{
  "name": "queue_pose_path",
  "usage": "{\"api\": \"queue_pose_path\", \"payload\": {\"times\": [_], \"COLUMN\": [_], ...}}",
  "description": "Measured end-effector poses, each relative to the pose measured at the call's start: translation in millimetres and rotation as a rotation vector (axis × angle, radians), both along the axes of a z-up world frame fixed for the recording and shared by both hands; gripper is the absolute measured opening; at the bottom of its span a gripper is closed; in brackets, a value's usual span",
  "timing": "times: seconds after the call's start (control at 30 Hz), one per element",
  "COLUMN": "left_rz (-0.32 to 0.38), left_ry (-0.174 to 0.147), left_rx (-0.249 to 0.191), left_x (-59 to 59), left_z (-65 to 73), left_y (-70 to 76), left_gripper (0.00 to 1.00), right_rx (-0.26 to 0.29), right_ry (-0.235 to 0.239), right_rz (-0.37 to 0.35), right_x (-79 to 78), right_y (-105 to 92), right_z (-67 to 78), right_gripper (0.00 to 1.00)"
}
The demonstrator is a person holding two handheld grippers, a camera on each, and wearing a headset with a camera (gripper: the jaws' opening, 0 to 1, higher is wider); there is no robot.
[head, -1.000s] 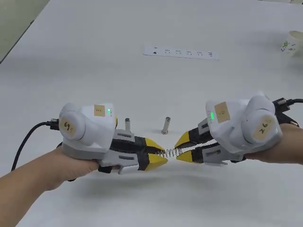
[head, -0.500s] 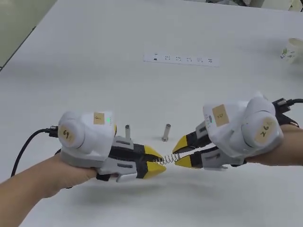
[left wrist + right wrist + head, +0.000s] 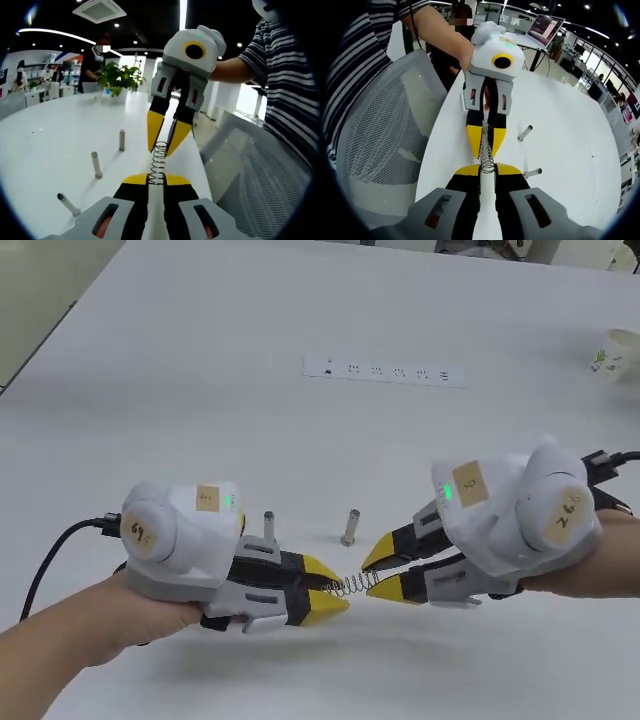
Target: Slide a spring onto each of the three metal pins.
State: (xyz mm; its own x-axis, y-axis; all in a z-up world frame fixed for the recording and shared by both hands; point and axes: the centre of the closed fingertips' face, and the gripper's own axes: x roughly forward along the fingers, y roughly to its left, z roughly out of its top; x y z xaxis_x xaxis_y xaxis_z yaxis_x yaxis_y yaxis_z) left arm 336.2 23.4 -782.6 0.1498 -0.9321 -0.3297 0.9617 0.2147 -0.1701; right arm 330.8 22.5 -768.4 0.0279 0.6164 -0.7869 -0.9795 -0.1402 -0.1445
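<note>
Spring [image 3: 353,584] is up in the air btwn both claws, just above the worktop [image 3: 300,440]. Left claw [image 3: 156,179] is clamped on one end, right claw [image 3: 488,170] on the other. Imo free one end, keep the coils straight, then line the bore up over the nearest upright pin [image 3: 351,527] & lower it slowly.

We find the spring [image 3: 352,585] between left gripper [image 3: 345,592] and right gripper [image 3: 370,578]; left pin [image 3: 268,524] and right pin [image 3: 351,527] just behind, power strip [image 3: 383,371] far beyond
</note>
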Motion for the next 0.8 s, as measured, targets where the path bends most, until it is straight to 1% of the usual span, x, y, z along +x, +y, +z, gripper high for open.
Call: {"api": "queue_pose_path", "payload": {"times": [0.43,0.53,0.67,0.73,0.8], "left_rz": [0.000,0.000,0.000,0.000,0.001], "left_ry": [-0.004,-0.006,-0.011,-0.014,-0.019], "left_rx": [0.006,0.008,0.012,0.013,0.012], "left_x": [-1.2,-1.7,-1.8,-1.8,-1.4], "left_z": [-0.6,-0.8,-1.3,-1.3,-0.9], "left_y": [0.2,0.2,-0.3,-0.1,0.0], "left_gripper": [0.03,0.03,0.03,0.03,0.03], "right_rx": [0.025,0.036,0.043,0.065,0.064], "right_ry": [0.027,0.038,0.041,0.053,0.048], "right_rz": [-0.021,-0.028,-0.034,-0.041,-0.043], "right_x": [-1.8,-2.6,-2.9,-4.2,-3.8], "right_y": [3.0,4.2,4.6,5.8,5.3], "right_z": [2.8,4.6,6.4,10.3,11.1], "right_gripper": [0.07,0.07,0.07,0.07,0.07]}}
